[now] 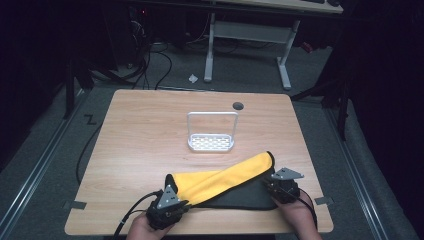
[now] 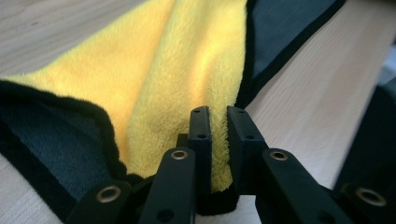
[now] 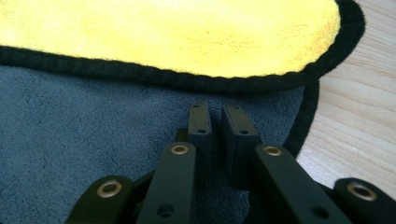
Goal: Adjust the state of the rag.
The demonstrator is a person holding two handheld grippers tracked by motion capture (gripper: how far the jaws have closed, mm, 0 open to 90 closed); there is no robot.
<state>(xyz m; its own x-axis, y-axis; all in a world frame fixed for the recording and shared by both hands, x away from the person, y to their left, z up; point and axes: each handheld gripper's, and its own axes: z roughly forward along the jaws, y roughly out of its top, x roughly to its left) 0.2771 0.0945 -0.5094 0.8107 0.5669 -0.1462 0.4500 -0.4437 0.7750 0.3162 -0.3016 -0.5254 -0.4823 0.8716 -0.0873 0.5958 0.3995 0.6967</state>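
From the high view, a plush cloth, yellow on one face and dark grey on the other with a black hem (image 1: pixel 227 182), lies on the near part of the light wooden table (image 1: pixel 145 135), in front of a small white wire rack with a perforated base and a tall looped handle (image 1: pixel 211 132). The cloth is partly folded, its yellow face running as a slanted band toward the rack. The left gripper (image 1: pixel 176 206) sits at the cloth's near left corner, the right gripper (image 1: pixel 274 186) at its near right edge, each held by a hand.

In the left gripper view, the jaws are drawn close together and pinch a fold of the cloth (image 2: pixel 187 70) by its yellow edge, with the fabric squeezed up between them.

In the right gripper view, the jaws stand nearly together on the grey face of the cloth (image 3: pixel 93 126), near its rounded corner; a ridge of grey fabric appears pinched between them.
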